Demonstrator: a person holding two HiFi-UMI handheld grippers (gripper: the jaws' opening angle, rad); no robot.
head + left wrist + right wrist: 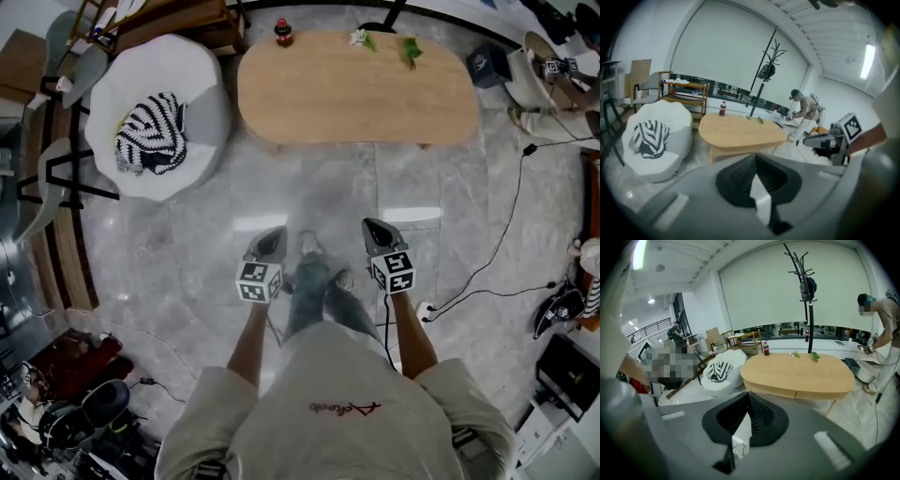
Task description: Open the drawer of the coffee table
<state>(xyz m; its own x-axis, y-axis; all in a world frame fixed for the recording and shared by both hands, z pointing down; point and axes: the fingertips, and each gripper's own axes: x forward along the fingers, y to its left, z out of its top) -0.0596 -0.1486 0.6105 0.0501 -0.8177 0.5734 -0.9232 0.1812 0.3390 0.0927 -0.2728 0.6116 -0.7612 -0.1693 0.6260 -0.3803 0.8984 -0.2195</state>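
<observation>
The coffee table (pixel 356 89) stands well ahead of me. Its drawer (pixel 773 389) sits flush under the top (not yet opened, by my judgement). My left gripper (pixel 272 234) and right gripper (pixel 375 228) are both closed and empty. Approach, grip and pull are all still to do.

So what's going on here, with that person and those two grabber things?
A person stands on the grey floor, holding a left gripper and a right gripper, both shut and empty. The wooden coffee table lies ahead, apart from both grippers, with a bottle on its far edge. Nothing is pulled out of the table yet.
</observation>
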